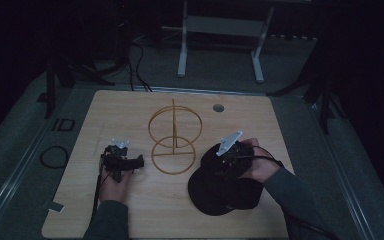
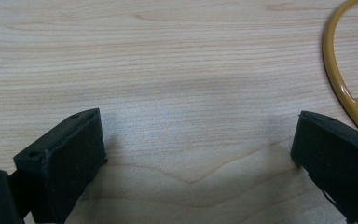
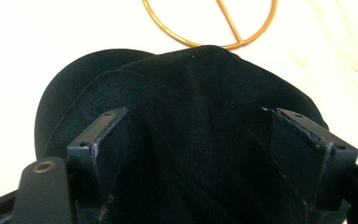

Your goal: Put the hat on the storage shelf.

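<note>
Two hand-held grippers: left hand-held gripper (image 1: 139,161) at the counter's 8 o'clock, right hand-held gripper (image 1: 219,161) at its 4 o'clock.
Cap: the black cap (image 1: 223,192) lies on the counter (image 1: 130,107) at about 5 o'clock, its crown under the right hand-held gripper, its brim spreading toward the person.
Stand: a gold wire stand (image 1: 174,141) of two rings on a post sits mid-counter, its flat base ring just beside the cap's crown, at the cap's 11 o'clock.
Right hand-held gripper state: jaws wide, one on either side of a raised fold of the cap (image 3: 200,121); not yet closed on it, as far as the right gripper view tells.
Left hand-held gripper state: jaws wide over bare wood (image 2: 168,93), holding nothing; the stand's ring (image 2: 338,79) lies at its 2 o'clock.
Key relation: the cap's fold runs straight ahead between the right jaws, toward 12 o'clock and the stand behind it.
Nearer hand: the right; the left is well apart, across the stand.
Likely step: pinching the crown to lift the cap toward the stand.
</note>
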Available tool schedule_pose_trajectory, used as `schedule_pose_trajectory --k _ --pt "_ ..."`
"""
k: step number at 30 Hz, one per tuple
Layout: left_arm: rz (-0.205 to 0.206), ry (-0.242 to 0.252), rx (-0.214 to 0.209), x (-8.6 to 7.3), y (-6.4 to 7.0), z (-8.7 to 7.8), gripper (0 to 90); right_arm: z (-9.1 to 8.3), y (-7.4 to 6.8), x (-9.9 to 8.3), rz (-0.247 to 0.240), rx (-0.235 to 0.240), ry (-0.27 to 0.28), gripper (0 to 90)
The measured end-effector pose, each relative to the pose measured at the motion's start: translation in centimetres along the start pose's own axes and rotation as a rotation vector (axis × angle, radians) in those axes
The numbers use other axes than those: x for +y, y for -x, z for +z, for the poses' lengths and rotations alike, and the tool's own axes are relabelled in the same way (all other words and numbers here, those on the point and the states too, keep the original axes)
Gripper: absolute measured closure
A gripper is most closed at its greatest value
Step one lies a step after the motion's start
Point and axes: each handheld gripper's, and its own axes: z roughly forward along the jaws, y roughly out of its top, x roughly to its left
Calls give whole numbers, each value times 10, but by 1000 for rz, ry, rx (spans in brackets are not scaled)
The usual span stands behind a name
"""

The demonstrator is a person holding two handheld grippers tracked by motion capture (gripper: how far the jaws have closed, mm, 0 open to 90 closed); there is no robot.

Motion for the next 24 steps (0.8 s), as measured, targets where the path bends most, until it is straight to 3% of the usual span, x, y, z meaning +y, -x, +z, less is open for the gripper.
schedule_pose_trajectory --k 5,15,24 --pt "0 0 0 0 0 0 24 7 0 2 -53 35 -27 202" --pt "0 0 0 0 0 0 24 14 1 0 -90 81 -82 183" --pt "0 0 0 0 0 0 24 20 -3 -2 -113 74 -145 210"
